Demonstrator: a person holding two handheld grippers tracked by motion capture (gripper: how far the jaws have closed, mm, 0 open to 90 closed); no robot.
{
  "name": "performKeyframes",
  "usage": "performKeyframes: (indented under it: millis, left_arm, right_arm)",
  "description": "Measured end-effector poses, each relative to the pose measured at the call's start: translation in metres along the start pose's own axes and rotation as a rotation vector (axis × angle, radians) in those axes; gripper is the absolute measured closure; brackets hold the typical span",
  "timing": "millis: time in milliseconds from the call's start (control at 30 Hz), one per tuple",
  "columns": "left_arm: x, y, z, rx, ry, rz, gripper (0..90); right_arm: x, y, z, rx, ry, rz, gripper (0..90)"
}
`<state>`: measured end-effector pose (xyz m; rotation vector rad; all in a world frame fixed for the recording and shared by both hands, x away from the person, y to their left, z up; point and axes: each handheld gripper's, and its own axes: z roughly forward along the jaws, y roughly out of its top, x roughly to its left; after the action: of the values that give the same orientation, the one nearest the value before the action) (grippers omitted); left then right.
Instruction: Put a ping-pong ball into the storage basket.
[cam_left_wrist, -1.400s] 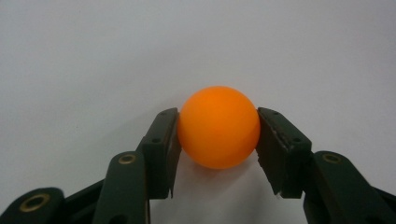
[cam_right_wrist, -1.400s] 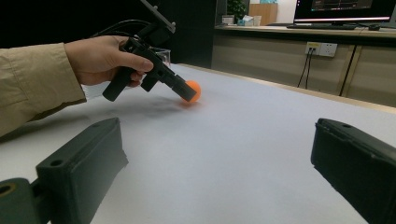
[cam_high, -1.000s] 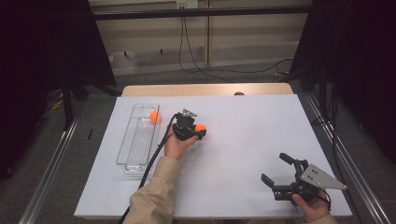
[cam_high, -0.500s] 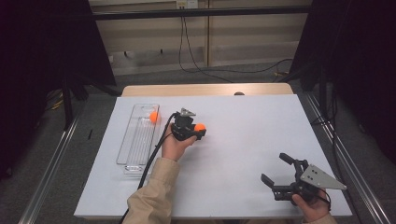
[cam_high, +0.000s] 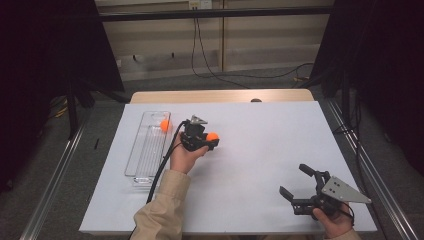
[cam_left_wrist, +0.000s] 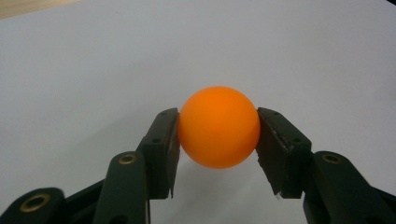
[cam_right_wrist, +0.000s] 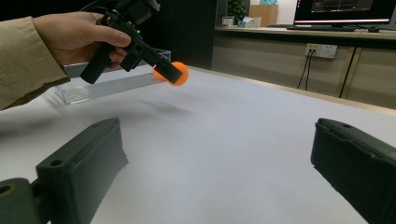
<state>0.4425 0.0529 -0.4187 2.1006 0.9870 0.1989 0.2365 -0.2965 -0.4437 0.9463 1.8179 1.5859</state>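
From above, the left gripper (cam_high: 209, 140) is clamped on an orange ball (cam_high: 213, 136) and held over the white table (cam_high: 260, 150), just right of a long clear tray (cam_high: 148, 150). A second orange ball (cam_high: 165, 125) lies in the far end of that tray. The right gripper (cam_high: 296, 186) sits near the table's front right corner, well apart from the rest, its jaws spread with nothing between them. In the left gripper view, both black pads press the ball (cam_left_wrist: 218, 126) from either side, and it hangs clear above the white surface. In the right gripper view, its own jaws stand wide apart low over the table, and farther off the left hand (cam_right_wrist: 81, 35) holds the other gripper (cam_right_wrist: 170, 72) with the ball (cam_right_wrist: 181, 73) at its tip, in front of the tray (cam_right_wrist: 107, 86).
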Motion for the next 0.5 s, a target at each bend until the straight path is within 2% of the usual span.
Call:
performKeyframes:
  millis: [200, 500]
  left_arm:
    - [0.001, -0.0001, -0.0036, -0.001, -0.002, -0.014, 50.8]
    - [0.0024, 0.0012, -0.0099, 0.003, 0.001, -0.008, 50.8]
  right_arm:
    - [0.0001, 0.0001, 0.0002, -0.001, 0.0, -0.001, 2.4]
    - [0.0002, 0.0, 0.0004, -0.001, 0.002, -0.004, 2.4]
